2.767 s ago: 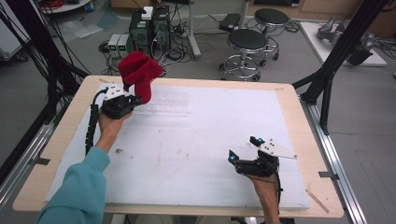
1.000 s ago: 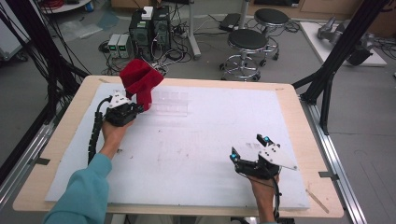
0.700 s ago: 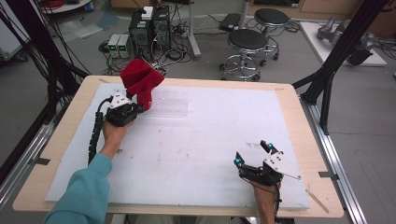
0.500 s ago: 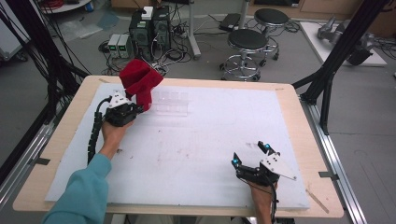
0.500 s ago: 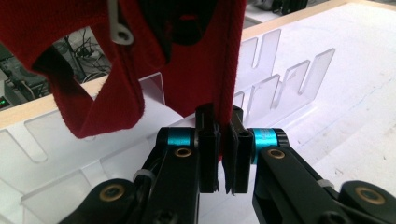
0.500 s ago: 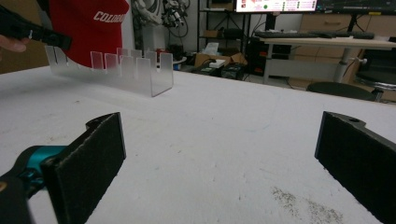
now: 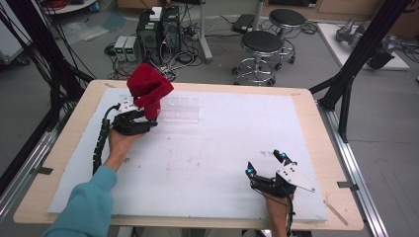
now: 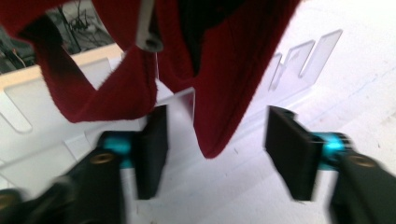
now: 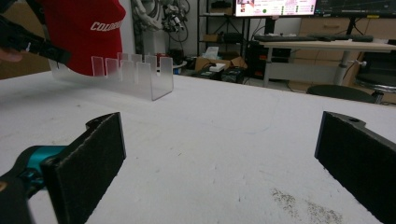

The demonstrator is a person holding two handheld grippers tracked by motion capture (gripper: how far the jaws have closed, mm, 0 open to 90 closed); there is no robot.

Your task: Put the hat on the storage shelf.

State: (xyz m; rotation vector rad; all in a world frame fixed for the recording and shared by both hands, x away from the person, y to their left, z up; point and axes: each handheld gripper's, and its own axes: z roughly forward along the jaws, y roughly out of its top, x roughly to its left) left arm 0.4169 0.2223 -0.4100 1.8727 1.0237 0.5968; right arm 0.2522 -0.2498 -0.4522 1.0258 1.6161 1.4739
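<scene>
The red cap (image 7: 148, 90) is being left draped on the clear slotted rack (image 7: 182, 109) at the far left of the worktop (image 7: 222, 163). The left gripper (image 8: 215, 140) has just been opening: a second ago its fingers were together on the cap's fabric, and now they are standing apart with the cloth hanging loose between them, touched by neither pad. By this reading the cap is being released, so the hanging step is judged to be finishing. The right gripper (image 7: 266, 164) is being rested low on the near right of the worktop, fingers wide apart and empty, well away from the rack.

The hanging strap and the gap beside each finger are being shown close up in the left gripper view. White lettering on the cap and the rack's row of upright tabs are being shown in the right gripper view, where the high view gives a faint clear outline.
</scene>
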